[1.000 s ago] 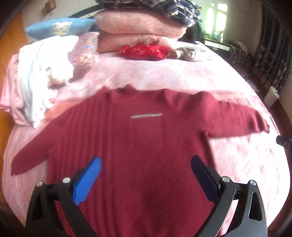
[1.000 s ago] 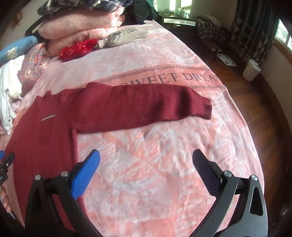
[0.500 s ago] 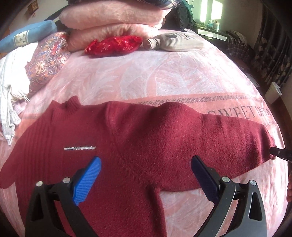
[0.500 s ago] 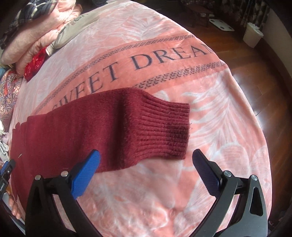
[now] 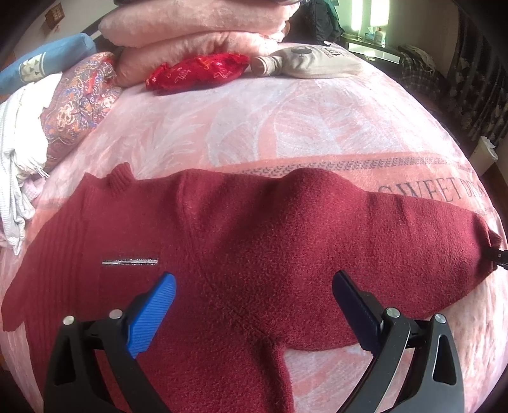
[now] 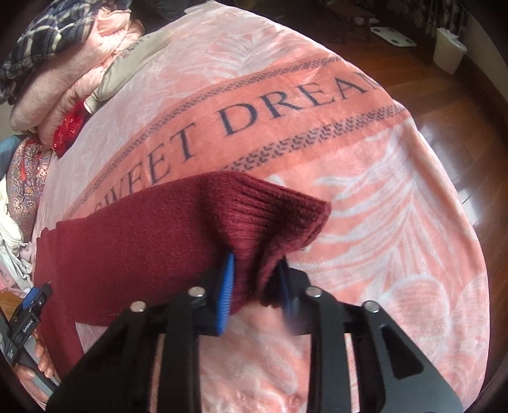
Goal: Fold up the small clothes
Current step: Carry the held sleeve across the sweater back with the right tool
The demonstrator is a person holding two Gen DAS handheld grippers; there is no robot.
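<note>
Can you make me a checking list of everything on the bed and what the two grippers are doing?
Surface: pink blanket printed with SWEET DREA, partly cut off.
Job's things: dark red sweater lying flat, its sleeve cuff bunched up.
Clutter: red shiny bag, beige hot-water bottle, stacked pink quilts, floral pillow, white clothes.
Grippers: left gripper open above the sweater; right gripper has just been closing and pinches the cuff.
Cables: nothing seen.
Surroundings: wooden floor, white bin.
</note>
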